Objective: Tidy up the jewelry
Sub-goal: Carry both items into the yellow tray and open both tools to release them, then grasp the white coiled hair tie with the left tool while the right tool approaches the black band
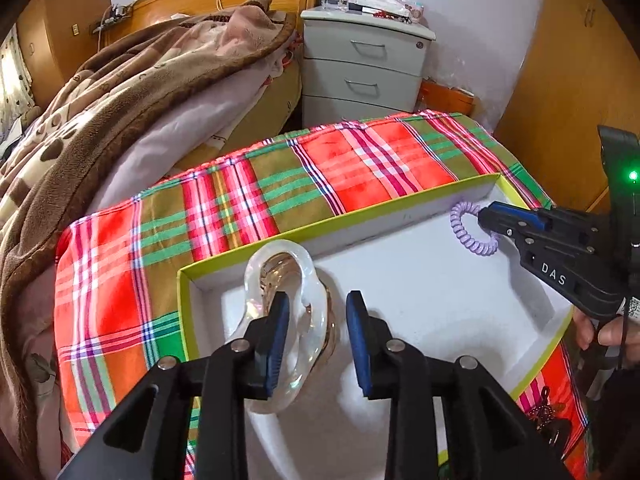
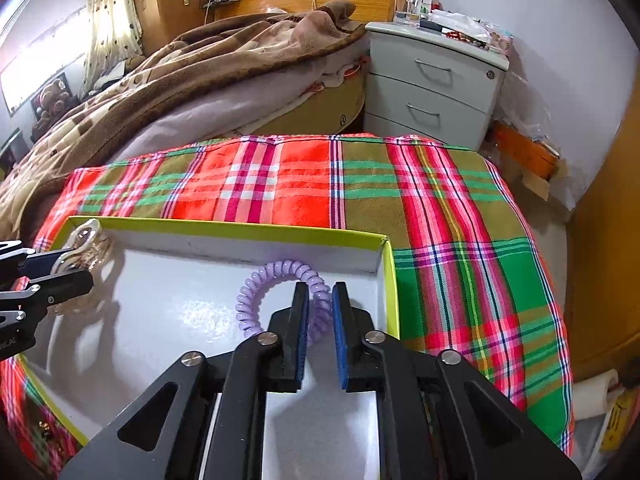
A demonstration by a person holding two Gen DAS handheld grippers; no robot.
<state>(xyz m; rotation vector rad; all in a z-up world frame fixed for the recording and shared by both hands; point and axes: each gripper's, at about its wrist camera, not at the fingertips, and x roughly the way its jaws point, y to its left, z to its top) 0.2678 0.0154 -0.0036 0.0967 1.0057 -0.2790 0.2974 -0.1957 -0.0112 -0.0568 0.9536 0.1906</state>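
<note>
A shallow white box with a lime rim [image 1: 332, 222] [image 2: 240, 227] lies on the plaid cloth. My left gripper [image 1: 318, 340] is open over the box's near left corner. A clear glass bangle [image 1: 280, 316] stands between its pads, against the left pad, with thin gold bangles [image 1: 331, 332] behind it. My right gripper [image 2: 320, 320] [image 1: 486, 220] is slightly open around a purple spiral bracelet [image 2: 272, 284] [image 1: 466, 228] in the box's far right corner; the coil lies between the pads.
The plaid cloth [image 2: 400, 200] covers the table. A bed with a brown blanket [image 1: 120, 92] lies to the left, and a grey nightstand [image 2: 432, 80] stands behind. Dark beaded jewelry [image 1: 546, 412] lies on the cloth to the right of the box.
</note>
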